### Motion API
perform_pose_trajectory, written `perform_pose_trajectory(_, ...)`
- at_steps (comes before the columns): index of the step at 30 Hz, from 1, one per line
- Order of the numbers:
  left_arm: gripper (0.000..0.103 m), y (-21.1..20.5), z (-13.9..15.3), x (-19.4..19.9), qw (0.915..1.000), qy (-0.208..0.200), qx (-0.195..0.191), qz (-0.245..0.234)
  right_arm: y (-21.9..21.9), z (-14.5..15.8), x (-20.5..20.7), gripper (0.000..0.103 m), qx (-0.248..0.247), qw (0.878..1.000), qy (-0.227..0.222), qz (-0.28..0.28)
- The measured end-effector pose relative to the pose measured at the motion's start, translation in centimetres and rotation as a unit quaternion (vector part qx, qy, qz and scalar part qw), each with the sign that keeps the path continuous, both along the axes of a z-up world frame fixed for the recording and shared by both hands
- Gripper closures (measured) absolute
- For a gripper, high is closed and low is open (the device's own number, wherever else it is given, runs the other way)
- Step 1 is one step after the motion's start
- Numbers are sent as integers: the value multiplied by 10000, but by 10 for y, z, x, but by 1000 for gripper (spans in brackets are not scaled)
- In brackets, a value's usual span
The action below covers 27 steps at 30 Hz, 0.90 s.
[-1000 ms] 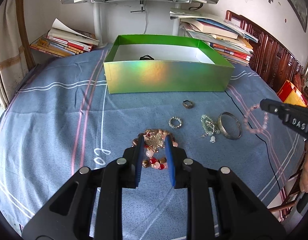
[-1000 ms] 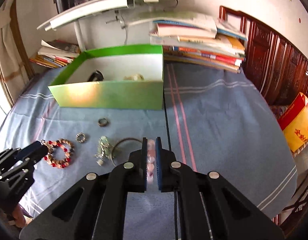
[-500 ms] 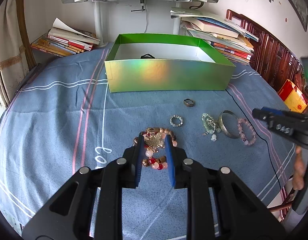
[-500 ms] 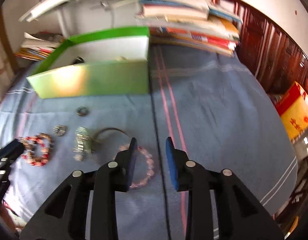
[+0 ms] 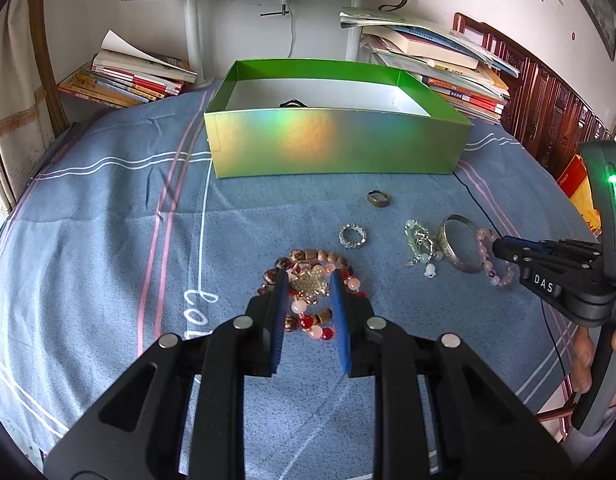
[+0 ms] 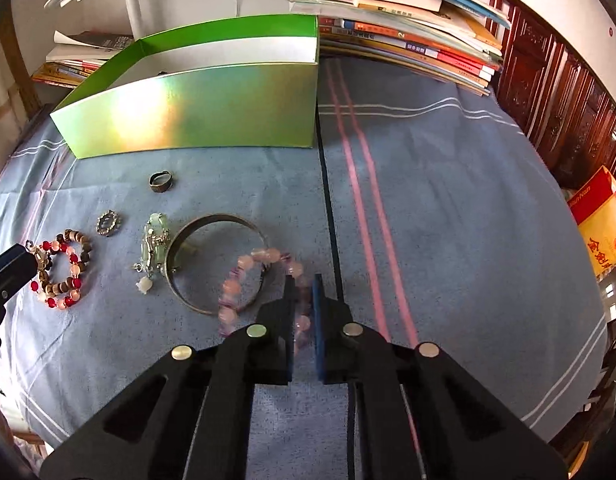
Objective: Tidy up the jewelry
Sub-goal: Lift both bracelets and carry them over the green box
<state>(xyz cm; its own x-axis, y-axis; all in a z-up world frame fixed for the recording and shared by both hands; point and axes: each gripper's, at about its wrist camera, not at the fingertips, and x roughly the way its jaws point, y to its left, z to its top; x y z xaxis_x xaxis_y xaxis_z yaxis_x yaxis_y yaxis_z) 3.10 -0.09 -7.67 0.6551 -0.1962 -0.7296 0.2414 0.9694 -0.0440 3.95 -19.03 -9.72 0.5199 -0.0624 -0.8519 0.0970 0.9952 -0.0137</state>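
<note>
Blue cloth (image 6: pixel 448 200) bore jewelry. Your right gripper (image 6: pixel 300 292), jaws just closing, nipped pink bead bracelet (image 6: pixel 243 264) overlapping bangle (image 6: pixel 211 220) leftward. You needed straight lift toward green box (image 6: pixel 195 108) ahead-left, avoiding bangle snag.

both grippers are black with blue pads and round silver screws. the right gripper (image 5: pixel 502 249) has white letters "das", and its grey handle has a small green light.

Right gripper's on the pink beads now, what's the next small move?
Probably lift the right gripper straight up. It has just closed on the pink bead bracelet, which lies across the metal bangle; rising first should free it before carrying it to the green box.
</note>
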Motion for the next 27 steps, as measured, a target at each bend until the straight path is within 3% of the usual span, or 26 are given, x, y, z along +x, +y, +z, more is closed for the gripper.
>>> perform_pose_trajectory(9,82,4,8,5,10000,-70,-33,47,0,38,-10,95,135,9989,-454,9)
perform_pose_trajectory(17,85,11,60,15,9984,-510,-242,-89,5,101,-13,95,63,9929,-1172,202)
perform_pose_trajectory(21,85,13,79,17,9974,-716,-119,-36,5,126,-16,95,23,9887,-1470,289)
perform_pose_trajectory(24,85,11,69,17,9984,-568,-50,-33,6,123,-19,95,74,9891,-1436,317)
perform_pose_trajectory(27,85,10,38,20,9999,-126,-17,-114,6,106,-17,95,172,9920,-1207,318)
